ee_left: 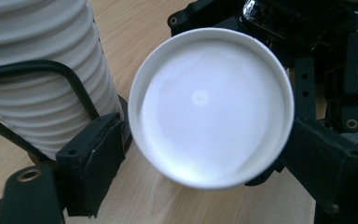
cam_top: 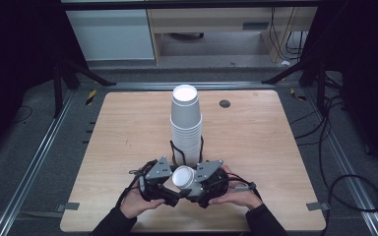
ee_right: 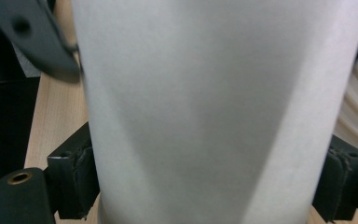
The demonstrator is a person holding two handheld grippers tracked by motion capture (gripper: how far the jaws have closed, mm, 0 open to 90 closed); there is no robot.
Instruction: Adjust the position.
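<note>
Two hand-held black grippers meet at the near edge of the round-cornered wooden table (cam_top: 128, 132), where the right gripper (cam_top: 203, 183) clamps a single white paper cup (cam_top: 183, 177) by its wall, pads pressed on both sides, tipping it so its mouth faces the left gripper (cam_top: 165, 186). The left gripper's jaws stand spread, one pad beside the cup's rim and one by the tall stack of nested white paper cups (cam_top: 185, 125) in its black wire holder (cam_top: 175, 151) just beyond, apparently ready to take the cup or hand it over.

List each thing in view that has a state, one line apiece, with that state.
Cup stack: upright in its black wire holder, top cup mouth up.
Single white cup: off the stack, tipped on its side, mouth toward the left gripper.
Right gripper: shut on the single cup's sides.
Left gripper: open, holding nothing.
</note>
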